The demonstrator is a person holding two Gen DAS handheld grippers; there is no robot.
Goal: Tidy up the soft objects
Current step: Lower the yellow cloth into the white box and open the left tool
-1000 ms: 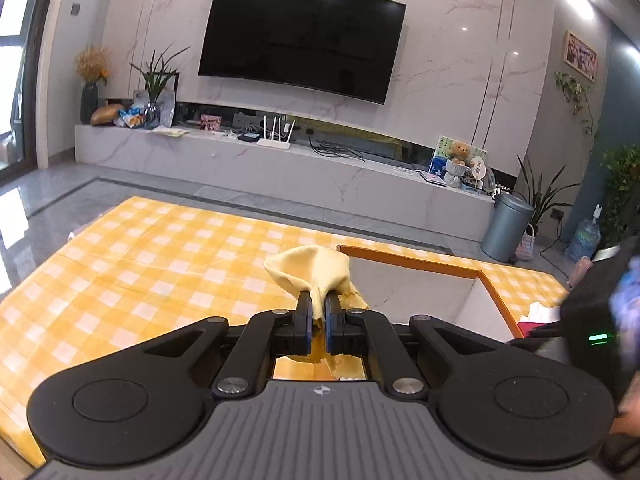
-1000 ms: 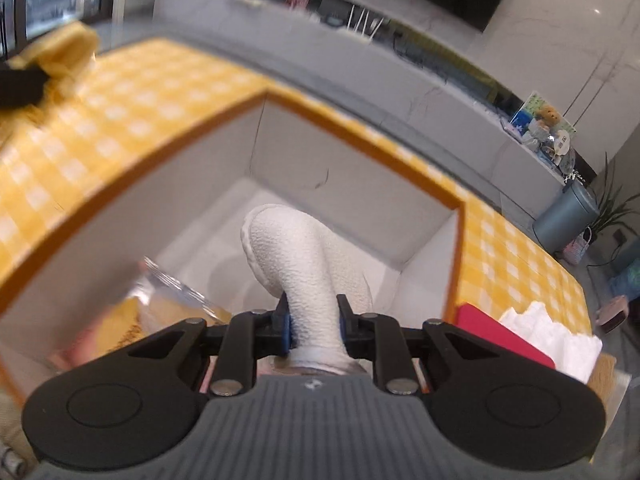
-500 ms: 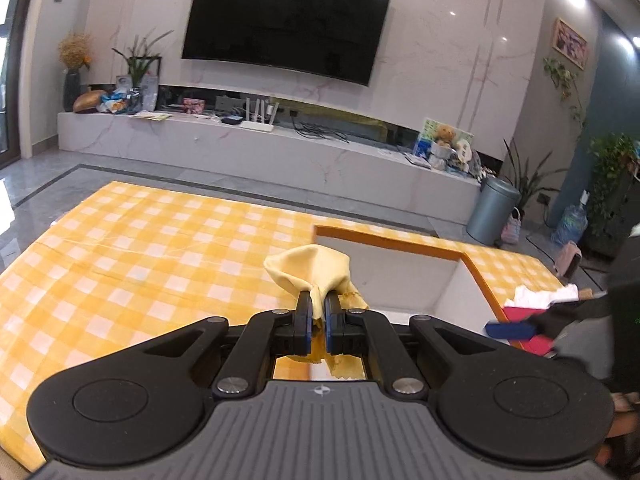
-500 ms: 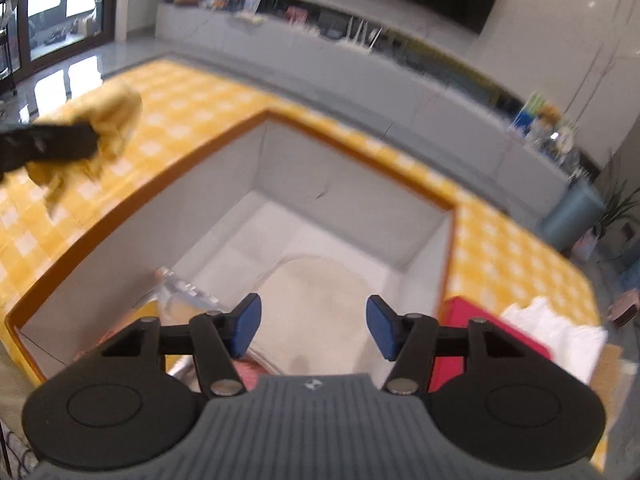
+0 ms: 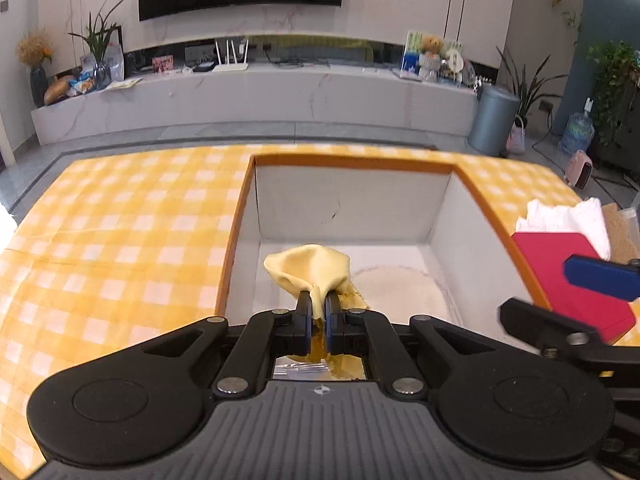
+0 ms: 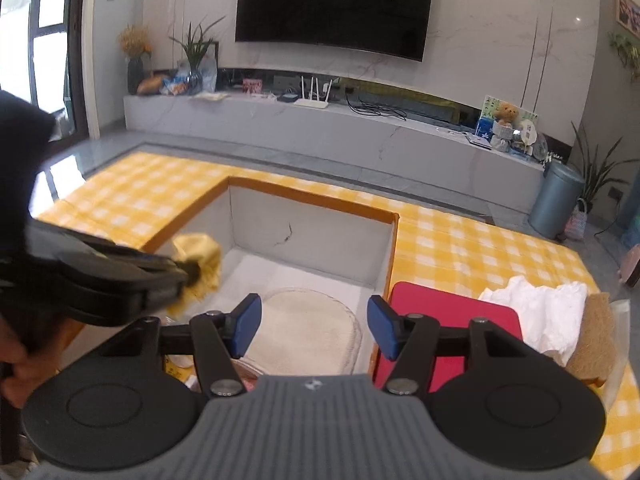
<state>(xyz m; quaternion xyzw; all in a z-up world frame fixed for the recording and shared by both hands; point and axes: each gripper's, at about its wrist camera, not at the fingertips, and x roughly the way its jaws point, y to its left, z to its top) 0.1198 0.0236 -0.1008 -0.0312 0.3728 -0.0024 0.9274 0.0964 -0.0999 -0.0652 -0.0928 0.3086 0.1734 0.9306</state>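
Observation:
My left gripper [image 5: 316,312] is shut on a yellow cloth [image 5: 310,270] and holds it over the open white box with an orange rim [image 5: 352,164]. The cloth also shows in the right wrist view [image 6: 200,256], over the box's left side. A cream round fluffy pad [image 6: 308,330] lies flat on the box floor; it also shows in the left wrist view [image 5: 400,292]. My right gripper [image 6: 314,326] is open and empty above the pad, near the box's front edge [image 6: 382,312].
The box sits on a yellow checked tablecloth [image 5: 120,232]. A red flat item [image 6: 452,320], a white crumpled cloth [image 6: 536,316] and a brown pad [image 6: 596,336] lie to the right of the box. A clear packet lies at the box's near left corner.
My right gripper opened, dropped the cream pad in the box and drew back upward. My left gripper carried the yellow cloth rightward from the tablecloth to over the box.

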